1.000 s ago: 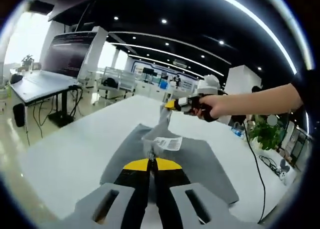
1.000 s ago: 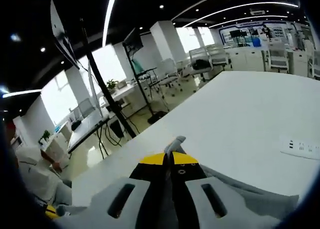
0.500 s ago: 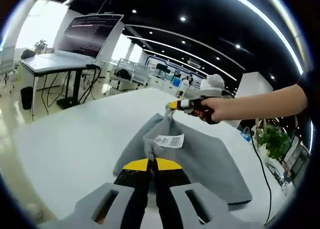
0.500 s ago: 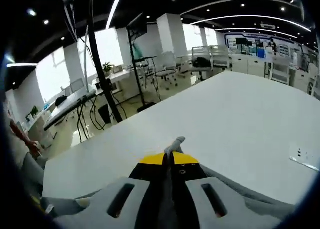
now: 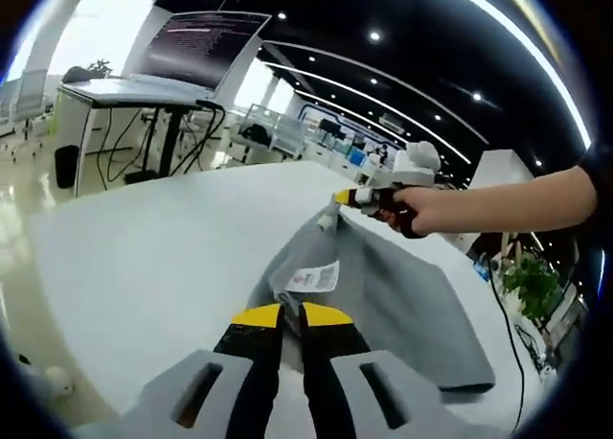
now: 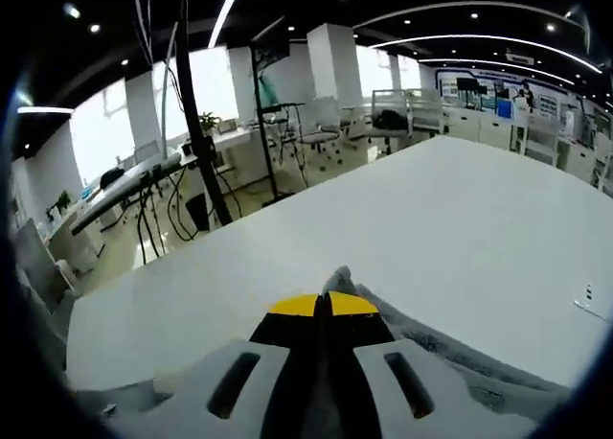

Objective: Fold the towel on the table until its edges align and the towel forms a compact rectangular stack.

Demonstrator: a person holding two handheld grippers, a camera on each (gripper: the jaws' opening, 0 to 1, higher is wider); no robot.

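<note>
1. Closest in, the left gripper [image 5: 284, 311] has its yellow-tipped jaws pinched together on a corner of the grey towel [image 5: 383, 295], right beside the white care label [image 5: 315, 278].
2. Just past that, the towel drapes down onto the white table [image 5: 144, 266] (limp, no stiffness at all), its body lying flat with a long straight edge on the far side.
3. Further out, the right gripper [image 5: 337, 198], held in a person's hand [image 5: 414, 212], has the next corner clamped and lifted off the table.
4. Over in the right gripper view, those jaws [image 6: 328, 305] are closed with a nub of grey fabric [image 6: 339, 280] poking out between them.
5. My read: light, soft cloth that sags wherever it isn't held, so corners are the right grip, and both need carrying together or the edge will droop and wrinkle.
6. Far back: desks, chairs, ceiling light strips.
</note>
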